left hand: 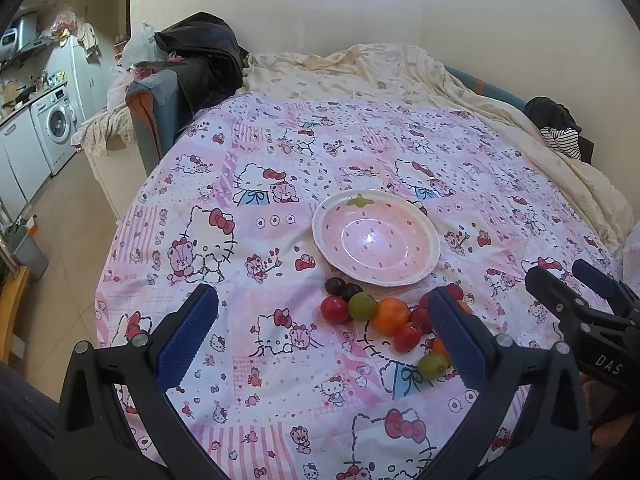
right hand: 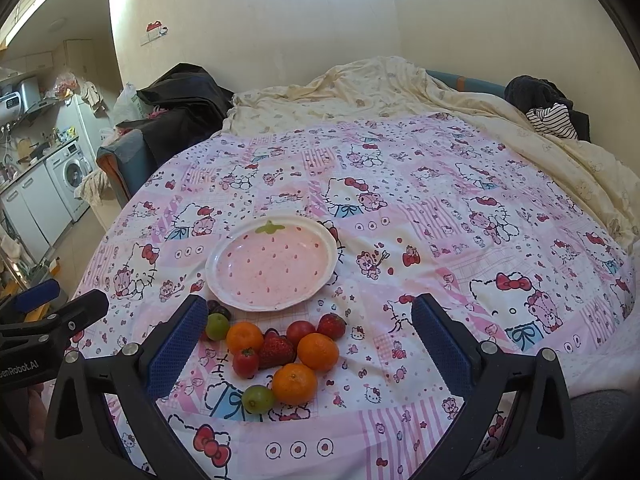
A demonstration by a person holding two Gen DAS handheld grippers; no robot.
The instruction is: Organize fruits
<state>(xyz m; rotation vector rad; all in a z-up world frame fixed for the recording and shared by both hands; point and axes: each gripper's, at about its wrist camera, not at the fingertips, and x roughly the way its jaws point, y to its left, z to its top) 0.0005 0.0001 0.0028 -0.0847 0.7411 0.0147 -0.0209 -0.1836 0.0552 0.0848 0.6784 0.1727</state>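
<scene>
A pink strawberry-pattern plate [left hand: 430, 258] [right hand: 218, 280] lies empty on the Hello Kitty sheet. Just in front of it is a cluster of fruit: three oranges [right hand: 318, 351], strawberries [right hand: 277, 350], cherry tomatoes [right hand: 245, 362], green grapes [right hand: 259, 399] and dark grapes [right hand: 220, 311]. The left wrist view shows an orange [left hand: 391, 315], a green grape [left hand: 362, 306] and a tomato [left hand: 334, 309]. My left gripper [left hand: 324, 312] is open and empty above the sheet, fruit near its right finger. My right gripper [right hand: 306, 320] is open and empty, hovering over the fruit.
The bed carries a cream duvet [right hand: 400, 88] at the back, dark clothes [right hand: 536, 92] at the far right and a black bag [right hand: 180, 92] at the far left. A kitchen with a washing machine [left hand: 56, 124] lies left, beyond the bed edge.
</scene>
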